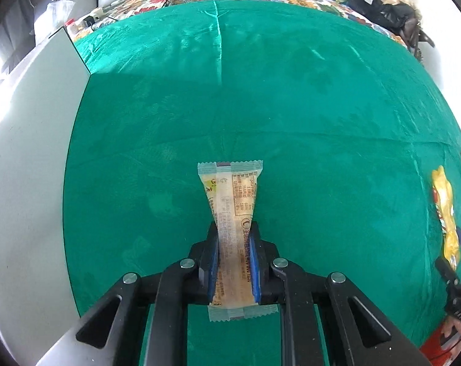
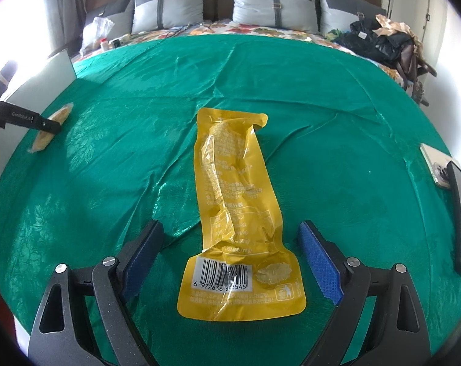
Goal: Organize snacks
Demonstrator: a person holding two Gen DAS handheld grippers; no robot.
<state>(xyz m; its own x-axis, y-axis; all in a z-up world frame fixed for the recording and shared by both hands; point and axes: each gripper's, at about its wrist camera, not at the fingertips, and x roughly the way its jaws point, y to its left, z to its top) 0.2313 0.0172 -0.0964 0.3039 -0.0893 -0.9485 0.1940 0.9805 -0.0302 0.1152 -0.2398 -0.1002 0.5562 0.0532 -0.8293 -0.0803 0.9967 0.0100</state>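
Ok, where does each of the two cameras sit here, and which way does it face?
Left wrist: on the left tongs, looking steeply down at the green cloth; the tongs clamp a pale snack bar; the right tongs show at the right edge.
Right wrist: on the right tongs, facing down and toward the pillows; they stand open around a yellow pouch.
Shared: the cloth, the pouch, the bar, the white board.

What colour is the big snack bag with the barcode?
Yellow: the snack bag shows best in the right wrist view.
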